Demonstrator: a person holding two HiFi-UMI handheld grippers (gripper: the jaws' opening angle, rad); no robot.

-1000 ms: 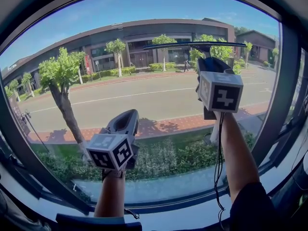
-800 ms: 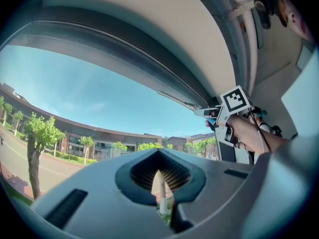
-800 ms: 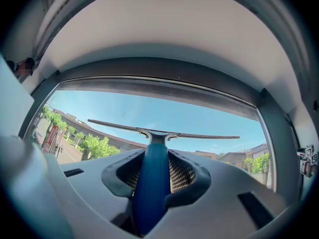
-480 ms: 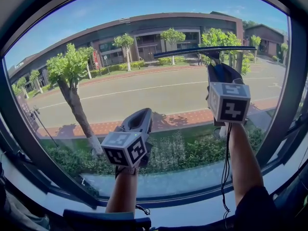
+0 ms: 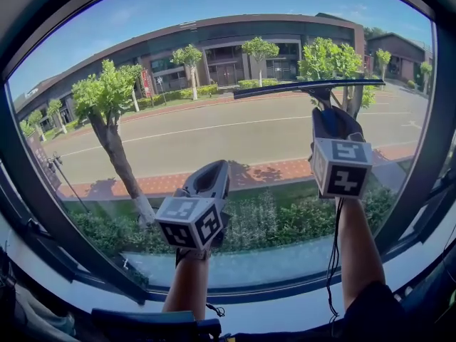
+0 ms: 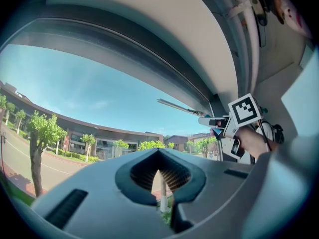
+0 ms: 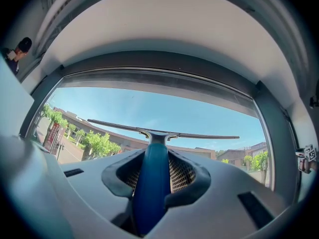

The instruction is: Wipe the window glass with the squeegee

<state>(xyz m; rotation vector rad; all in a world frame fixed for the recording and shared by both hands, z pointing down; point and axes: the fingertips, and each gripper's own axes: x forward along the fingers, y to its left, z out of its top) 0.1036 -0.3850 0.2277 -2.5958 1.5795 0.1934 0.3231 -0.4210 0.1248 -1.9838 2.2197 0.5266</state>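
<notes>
Right gripper [image 7: 157,171] jaws clamped on the squeegee [image 5: 306,87] by its blue handle; left gripper [image 6: 159,176] jaws all but together, empty, idle below. Blade lies across the window glass [image 5: 178,141], upper right — lower than a second ago, so a downward stroke looks under way.

**Window glass** [image 5: 214,141]: open across the left half and along the top, with nothing in front of it.

**Squeegee** [image 5: 306,87]: the blade lies level across the upper right of the pane. Its right end is near the right frame post [image 5: 422,155], so room there is tight.

**Right gripper** [image 5: 332,120]: fingers clamped on the squeegee handle. It fills the space directly under the blade.

**Left gripper** [image 5: 211,175]: fingers together and empty, low at centre, well apart from the right gripper. There is clear passage between the two.

**Bottom boundary**: the lower rail [image 5: 235,291] and the sill [image 5: 285,312] close off the bottom.
</notes>
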